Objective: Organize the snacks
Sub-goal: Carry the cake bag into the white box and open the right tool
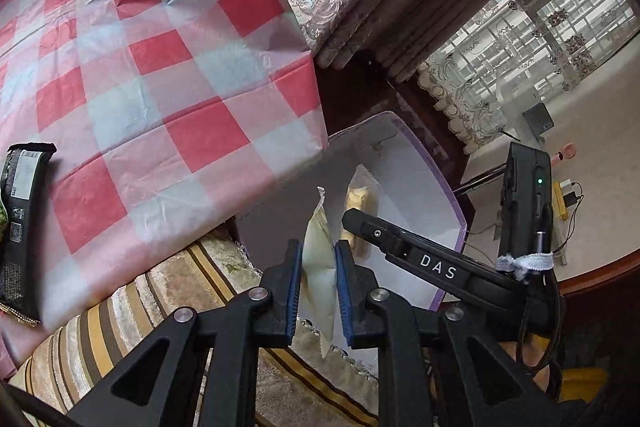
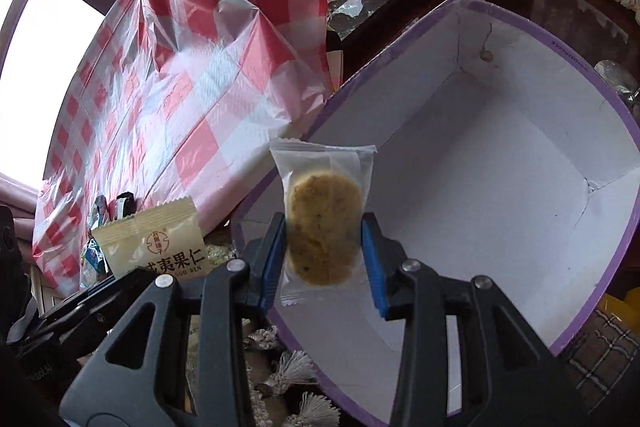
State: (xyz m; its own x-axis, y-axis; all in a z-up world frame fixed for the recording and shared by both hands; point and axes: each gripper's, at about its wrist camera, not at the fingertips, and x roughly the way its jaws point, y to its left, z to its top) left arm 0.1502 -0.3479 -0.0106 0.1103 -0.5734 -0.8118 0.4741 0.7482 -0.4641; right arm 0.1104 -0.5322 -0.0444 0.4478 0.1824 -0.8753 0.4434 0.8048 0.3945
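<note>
My left gripper (image 1: 318, 267) is shut on a beige snack packet (image 1: 319, 259), held edge-on just before the near rim of a white box with purple trim (image 1: 416, 187). The same packet shows in the right wrist view (image 2: 154, 239), printed with Chinese characters. My right gripper (image 2: 325, 251) is shut on a clear-wrapped round biscuit (image 2: 323, 227) and holds it over the near rim of the box (image 2: 500, 163), whose visible inside is bare. In the left wrist view the biscuit (image 1: 358, 199) and the right gripper (image 1: 348, 217) hang over the box.
A red-and-white checked plastic cloth (image 1: 160, 75) covers the table left of the box. A black snack pack (image 1: 22, 227) lies at its left edge, and more packets (image 2: 98, 227) lie at the cloth's edge. A striped, tasselled cover (image 1: 180, 287) lies below. Curtains and windows stand behind.
</note>
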